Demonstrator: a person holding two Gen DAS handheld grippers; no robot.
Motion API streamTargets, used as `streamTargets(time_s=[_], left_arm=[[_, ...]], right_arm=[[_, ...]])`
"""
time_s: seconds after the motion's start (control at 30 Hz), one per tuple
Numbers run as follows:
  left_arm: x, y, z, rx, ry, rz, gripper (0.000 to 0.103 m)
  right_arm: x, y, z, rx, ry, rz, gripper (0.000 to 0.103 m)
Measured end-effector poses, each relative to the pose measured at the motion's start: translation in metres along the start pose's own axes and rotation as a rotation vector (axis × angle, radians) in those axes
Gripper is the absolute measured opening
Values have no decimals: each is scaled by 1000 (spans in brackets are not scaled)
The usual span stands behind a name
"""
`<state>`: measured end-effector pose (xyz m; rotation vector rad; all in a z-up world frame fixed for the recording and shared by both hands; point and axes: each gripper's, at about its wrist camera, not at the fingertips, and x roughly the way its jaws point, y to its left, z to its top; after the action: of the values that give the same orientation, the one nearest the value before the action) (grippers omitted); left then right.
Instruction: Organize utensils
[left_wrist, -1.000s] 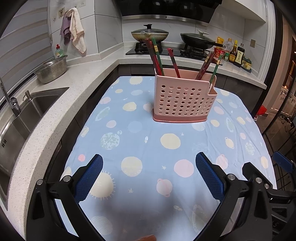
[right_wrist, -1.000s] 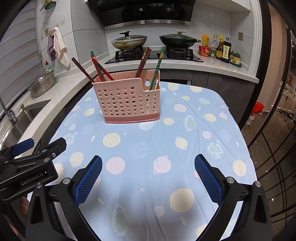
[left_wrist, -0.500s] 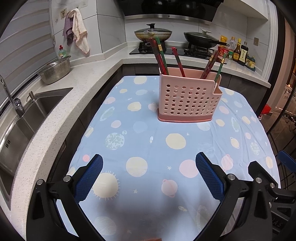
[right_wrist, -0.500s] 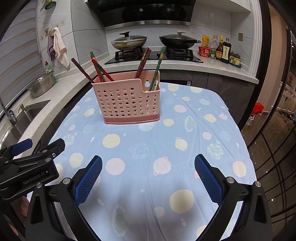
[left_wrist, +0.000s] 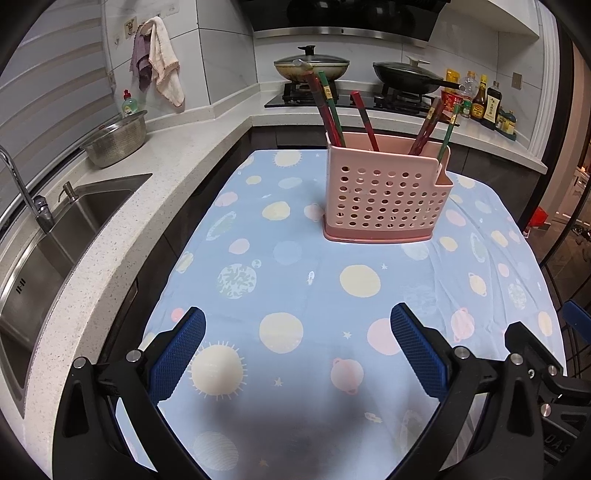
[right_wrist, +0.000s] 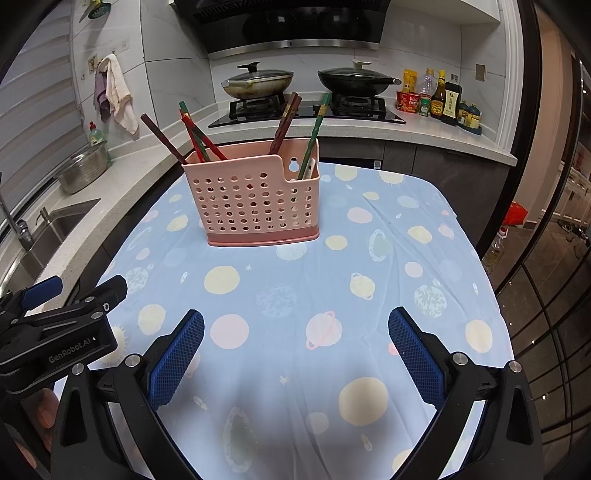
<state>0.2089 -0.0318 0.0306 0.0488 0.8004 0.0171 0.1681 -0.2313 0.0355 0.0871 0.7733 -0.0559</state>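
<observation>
Kitchen counters wrap a table (left_wrist: 295, 295) under a blue planet-print cloth bare of loose utensils, so the sorting looks done or nearly so. Left gripper (left_wrist: 297, 350) and right gripper (right_wrist: 295, 350) both hover spread and empty. Mid-table stands the pink perforated caddy (right_wrist: 255, 203), chopsticks (right_wrist: 192, 136) leaning inside.

White lettering "GenRobot.AI" on black body of left hand-held gripper (right_wrist: 62, 325), right wrist view. Bottle labels unreadable.
</observation>
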Motion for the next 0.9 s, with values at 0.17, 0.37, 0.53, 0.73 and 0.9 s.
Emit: streamTargets(time_s=[0.17, 0.37, 0.53, 0.73, 0.9], left_arm=[[0, 1, 0, 3, 3, 2, 96], [0, 1, -1, 6, 2, 2, 96], [0, 0, -2, 6, 5, 2, 96], [0, 0, -2, 8, 5, 4, 96], [1, 0, -2, 8, 5, 4, 96]], right_arm=[[1, -1, 0, 3, -1, 0, 96], [2, -1, 0, 5, -3, 0, 96], [1, -2, 0, 6, -4, 0, 96], [2, -1, 0, 5, -4, 1, 96], [2, -1, 0, 6, -4, 1, 96]])
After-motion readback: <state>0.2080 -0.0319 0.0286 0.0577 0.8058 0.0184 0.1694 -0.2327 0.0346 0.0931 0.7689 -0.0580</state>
